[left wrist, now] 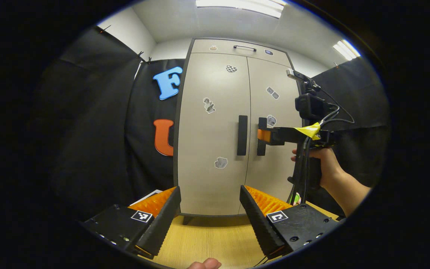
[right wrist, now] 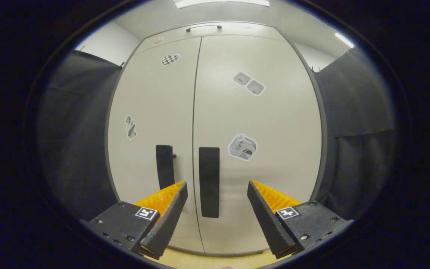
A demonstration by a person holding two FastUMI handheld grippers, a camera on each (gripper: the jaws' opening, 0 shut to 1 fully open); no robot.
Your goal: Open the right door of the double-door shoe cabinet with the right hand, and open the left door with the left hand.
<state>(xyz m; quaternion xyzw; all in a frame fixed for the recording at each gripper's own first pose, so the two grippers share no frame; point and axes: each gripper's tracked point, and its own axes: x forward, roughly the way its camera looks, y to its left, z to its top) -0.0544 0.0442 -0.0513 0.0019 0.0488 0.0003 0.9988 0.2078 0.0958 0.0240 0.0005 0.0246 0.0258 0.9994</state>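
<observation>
From farther back and leftward, then close up, we face the same shoe cabinet (left wrist: 233,130) (right wrist: 215,142) doors.

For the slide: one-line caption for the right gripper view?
Open right tongs straddle the right handle of the closed cabinet, not yet gripping it.

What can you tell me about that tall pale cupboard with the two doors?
The shoe cabinet stands upright on a light wooden floor, against black cloth. It looks like smooth beige board with a dark edge. Both doors are shut, meeting at a centre seam, each with a dark vertical handle: left handle, right handle. Small stickers dot the doors. A top panel carries a slim bar handle. The right tool is at the right handle.
</observation>
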